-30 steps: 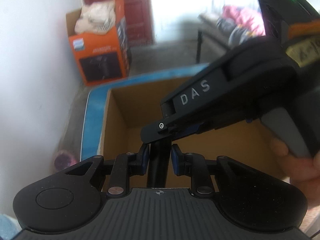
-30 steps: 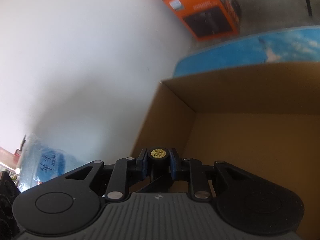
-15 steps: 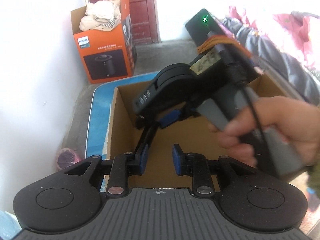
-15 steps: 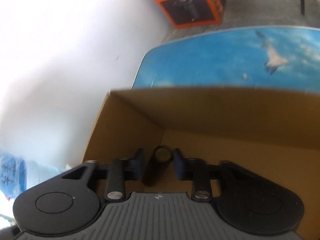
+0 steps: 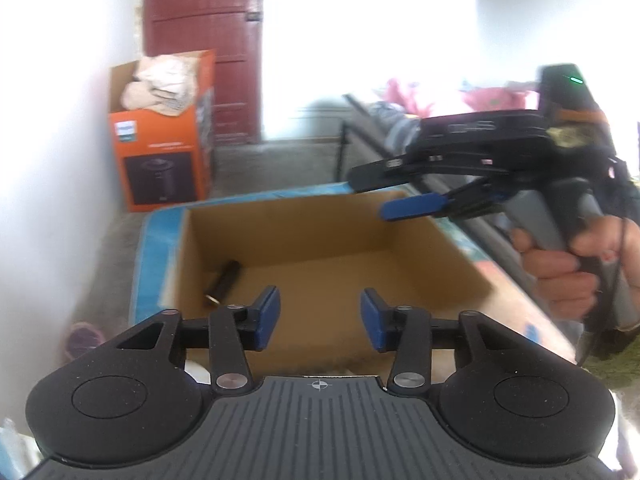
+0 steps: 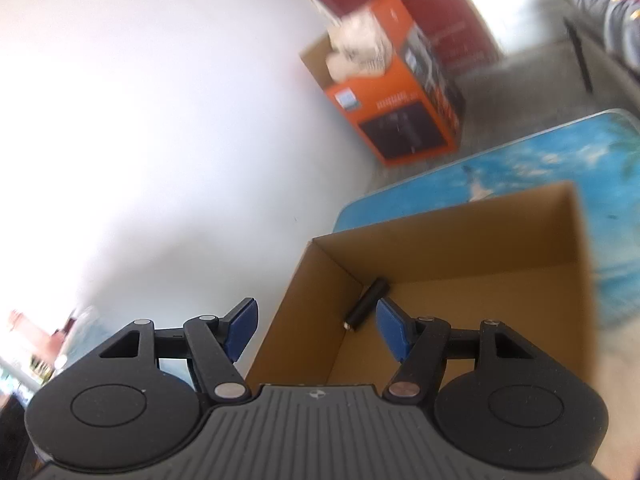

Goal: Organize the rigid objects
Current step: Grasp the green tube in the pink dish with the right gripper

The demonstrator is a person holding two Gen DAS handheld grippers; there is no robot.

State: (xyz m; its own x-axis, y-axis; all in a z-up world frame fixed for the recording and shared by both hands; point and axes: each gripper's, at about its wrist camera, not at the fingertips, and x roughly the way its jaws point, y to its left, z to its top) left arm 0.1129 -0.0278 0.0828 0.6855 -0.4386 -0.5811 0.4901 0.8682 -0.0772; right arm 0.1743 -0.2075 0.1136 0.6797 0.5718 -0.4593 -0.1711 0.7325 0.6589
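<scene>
A black cylinder with a brass end lies on the floor of an open cardboard box, against its left wall. It also shows in the right wrist view in the box. My left gripper is open and empty over the box's near edge. My right gripper is open and empty, held above the box's near left corner; in the left wrist view it hovers over the box's far right side.
The box stands on a blue patterned table beside a white wall. An orange carton stuffed with cloth sits on the floor by a red door. A couch with clothes is at the right.
The right gripper let go of the black cylinder into the box, opened and lifted away. The left gripper opened wide and drew back from the box.
</scene>
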